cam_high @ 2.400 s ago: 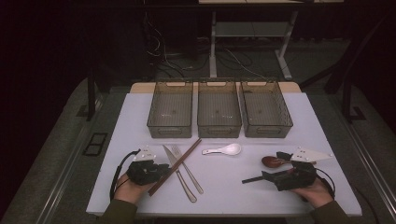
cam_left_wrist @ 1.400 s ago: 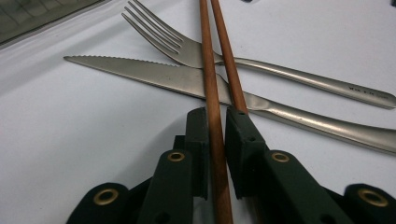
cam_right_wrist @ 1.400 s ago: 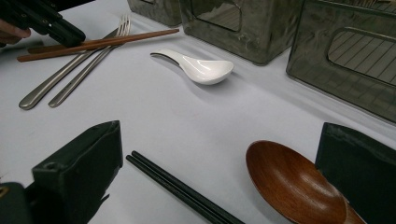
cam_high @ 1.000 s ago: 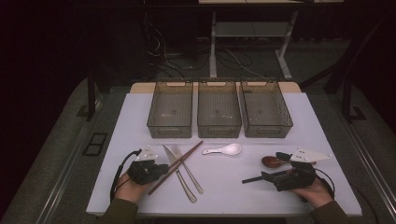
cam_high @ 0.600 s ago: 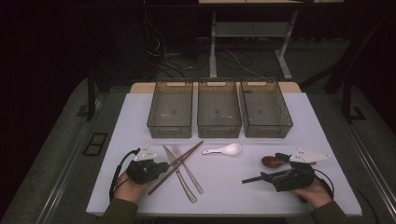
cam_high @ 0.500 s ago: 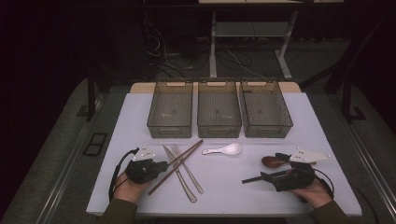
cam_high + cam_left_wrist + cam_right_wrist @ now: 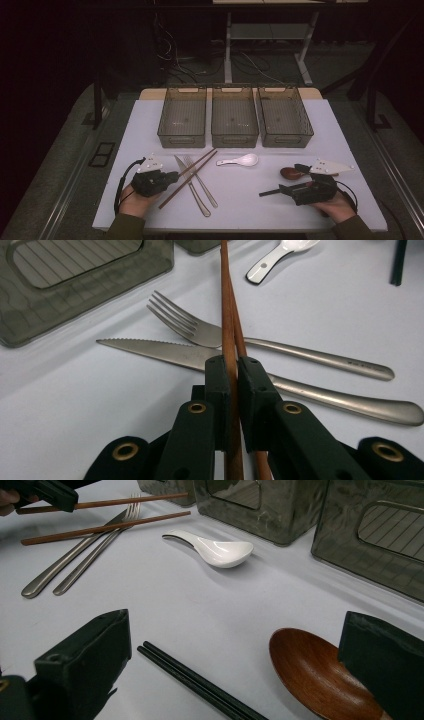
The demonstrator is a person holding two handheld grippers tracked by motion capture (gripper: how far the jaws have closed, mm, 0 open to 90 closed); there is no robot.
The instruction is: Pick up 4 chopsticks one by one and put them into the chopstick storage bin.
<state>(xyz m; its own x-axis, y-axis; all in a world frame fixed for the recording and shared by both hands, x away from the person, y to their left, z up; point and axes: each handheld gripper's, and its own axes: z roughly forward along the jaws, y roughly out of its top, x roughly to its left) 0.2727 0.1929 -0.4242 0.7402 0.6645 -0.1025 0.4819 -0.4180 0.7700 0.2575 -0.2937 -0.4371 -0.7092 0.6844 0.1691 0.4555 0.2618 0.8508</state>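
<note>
My left gripper [image 7: 172,176] [image 7: 233,371] is shut on one brown wooden chopstick [image 7: 228,315] near its end. In the right gripper view that chopstick [image 7: 130,501] hangs slightly above the table. Its twin [image 7: 105,528] lies across a steel fork [image 7: 200,181] and knife [image 7: 192,192]. A white ceramic spoon [image 7: 240,161] lies mid-table. My right gripper [image 7: 294,179] [image 7: 235,640] rests open at the right. A pair of black chopsticks [image 7: 195,682] lies between its jaws. A brown wooden spoon [image 7: 320,677] sits against the right jaw.
Three empty smoky plastic bins [image 7: 183,136] [image 7: 234,137] [image 7: 286,137] stand in a row at the back of the white tabletop [image 7: 240,210]. Dark floor, cables and a table frame lie beyond it.
</note>
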